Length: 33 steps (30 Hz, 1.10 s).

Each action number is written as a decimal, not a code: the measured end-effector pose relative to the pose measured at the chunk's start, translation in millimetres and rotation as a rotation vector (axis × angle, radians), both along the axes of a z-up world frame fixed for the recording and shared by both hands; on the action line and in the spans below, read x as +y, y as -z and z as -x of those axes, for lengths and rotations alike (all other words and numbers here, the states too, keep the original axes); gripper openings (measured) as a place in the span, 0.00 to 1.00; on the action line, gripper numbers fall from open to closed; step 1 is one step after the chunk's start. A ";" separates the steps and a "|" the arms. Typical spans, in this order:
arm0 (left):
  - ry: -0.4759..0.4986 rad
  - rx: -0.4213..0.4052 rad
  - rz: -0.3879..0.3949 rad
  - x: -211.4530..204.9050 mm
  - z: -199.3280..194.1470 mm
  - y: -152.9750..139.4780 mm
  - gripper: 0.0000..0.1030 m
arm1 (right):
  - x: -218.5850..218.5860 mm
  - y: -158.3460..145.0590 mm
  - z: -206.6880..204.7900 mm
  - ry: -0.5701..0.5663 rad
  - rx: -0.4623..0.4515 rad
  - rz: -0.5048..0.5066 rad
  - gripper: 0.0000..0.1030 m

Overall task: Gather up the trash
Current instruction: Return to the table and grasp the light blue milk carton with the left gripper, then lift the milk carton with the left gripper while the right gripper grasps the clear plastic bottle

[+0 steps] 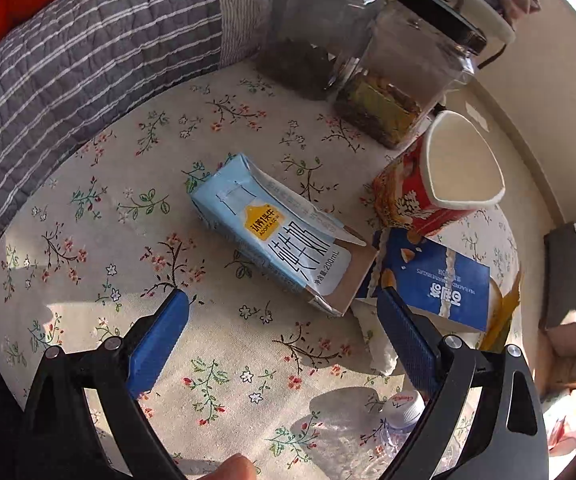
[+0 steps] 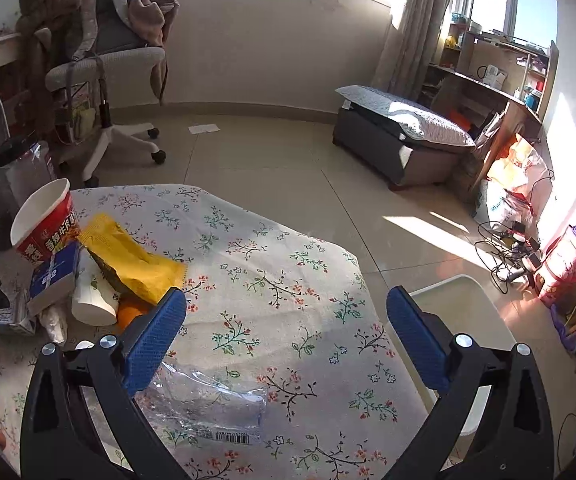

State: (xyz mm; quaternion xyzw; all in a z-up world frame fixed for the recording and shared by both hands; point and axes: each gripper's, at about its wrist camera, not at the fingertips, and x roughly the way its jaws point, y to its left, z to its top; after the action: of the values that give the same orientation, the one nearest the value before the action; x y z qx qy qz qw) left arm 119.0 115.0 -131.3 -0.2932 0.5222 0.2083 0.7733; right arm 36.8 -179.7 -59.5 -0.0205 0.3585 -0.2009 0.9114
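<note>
A crushed light-blue milk carton (image 1: 271,236) lies on the floral tablecloth (image 1: 127,216), just ahead of my open left gripper (image 1: 283,300), whose blue fingers are empty. To its right are a red paper noodle cup (image 1: 440,184), a blue biscuit box (image 1: 436,284) and a clear plastic bottle (image 1: 392,424) with a white cap. My right gripper (image 2: 288,300) is open and empty above the cloth, with the crumpled clear bottle (image 2: 211,404) beneath its left finger. Left of it lie a yellow wrapper (image 2: 131,260), a white paper cup (image 2: 91,300), the noodle cup (image 2: 43,220) and the biscuit box (image 2: 55,276).
Two glass jars (image 1: 400,80) with black lids stand at the table's back, beside a striped grey quilt (image 1: 87,60). An orange (image 2: 129,314) sits under the wrapper. A white bin rim (image 2: 464,300) is off the table's right edge. An office chair (image 2: 107,64) and low bench (image 2: 400,140) stand on the floor.
</note>
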 end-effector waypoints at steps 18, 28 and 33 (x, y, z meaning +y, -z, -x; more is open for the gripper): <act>0.009 0.111 -0.012 15.1 -56.4 36.5 0.56 | -4.9 19.8 -23.2 -0.058 0.120 -0.088 0.93; 0.244 -0.016 0.037 35.3 4.5 -36.9 0.55 | 31.9 27.6 -36.8 -0.430 0.277 -0.174 0.93; 0.351 -0.096 0.046 41.8 39.0 -63.2 0.56 | 50.3 39.0 -44.5 -0.637 0.398 -0.218 0.93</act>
State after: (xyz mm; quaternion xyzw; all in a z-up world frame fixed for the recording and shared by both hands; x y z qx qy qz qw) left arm 80.0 156.8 -68.1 -0.2247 0.5323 0.0438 0.8150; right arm 81.3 -129.5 -98.5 -0.0724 0.5230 0.1394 0.8377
